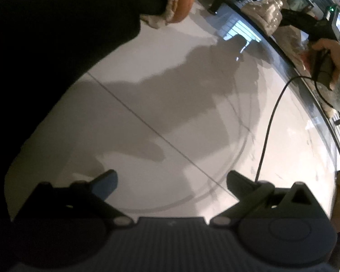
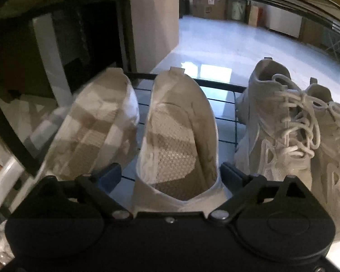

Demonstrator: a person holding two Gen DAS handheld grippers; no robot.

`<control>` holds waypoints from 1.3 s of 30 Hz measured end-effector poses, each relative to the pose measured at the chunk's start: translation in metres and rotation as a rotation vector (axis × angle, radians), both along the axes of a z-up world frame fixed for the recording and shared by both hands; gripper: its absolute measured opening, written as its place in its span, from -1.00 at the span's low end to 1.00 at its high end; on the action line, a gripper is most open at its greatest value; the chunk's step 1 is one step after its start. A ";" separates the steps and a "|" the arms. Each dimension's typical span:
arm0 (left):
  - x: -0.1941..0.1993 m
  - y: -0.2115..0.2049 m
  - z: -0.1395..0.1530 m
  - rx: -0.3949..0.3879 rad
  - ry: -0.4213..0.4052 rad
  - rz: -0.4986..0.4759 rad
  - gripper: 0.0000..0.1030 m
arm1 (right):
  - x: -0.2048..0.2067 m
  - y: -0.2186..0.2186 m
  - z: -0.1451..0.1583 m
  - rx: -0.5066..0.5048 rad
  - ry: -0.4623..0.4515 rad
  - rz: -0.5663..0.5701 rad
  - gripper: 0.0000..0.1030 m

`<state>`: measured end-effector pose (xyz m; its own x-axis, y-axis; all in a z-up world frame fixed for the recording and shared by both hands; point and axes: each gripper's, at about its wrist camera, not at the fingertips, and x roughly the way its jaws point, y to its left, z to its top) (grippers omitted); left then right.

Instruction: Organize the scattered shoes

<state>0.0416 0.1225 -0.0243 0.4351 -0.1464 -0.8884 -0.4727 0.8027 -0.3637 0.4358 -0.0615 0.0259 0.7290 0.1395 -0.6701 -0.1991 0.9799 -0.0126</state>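
Wire rack (image 2: 226,104) under my spread right gripper (image 2: 170,172); slipper (image 2: 179,136) sits loose between the jaws. Soft, light: I'd pinch its heel rim. Left gripper (image 1: 172,179) spread, empty.

Glossy tile floor (image 1: 192,113); knit-cloth shoe (image 2: 176,140); black metal-wire rack (image 2: 226,113).

Left gripper (image 1: 172,181): 2 dark fingers spread apart, nothing between them, above pale glossy floor (image 1: 147,104).
Floor: crossed by 1 thin dark seam; arm shadows fall on it.
Upper left: black sleeve (image 1: 56,34).
Upper right: a hand (image 1: 333,61) grips another gripper's black handle; its cable (image 1: 272,117) hangs down.
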 end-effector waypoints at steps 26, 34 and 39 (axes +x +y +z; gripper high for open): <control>0.000 0.007 -0.007 -0.014 0.037 0.043 0.99 | -0.002 -0.006 -0.006 0.114 -0.178 -0.157 0.06; 0.001 0.012 -0.008 -0.019 0.048 0.063 0.99 | 0.029 -0.010 -0.008 0.205 -0.226 -0.376 0.03; 0.001 0.013 -0.008 -0.029 0.051 0.067 0.99 | 0.029 -0.006 -0.015 0.271 -0.279 -0.403 0.59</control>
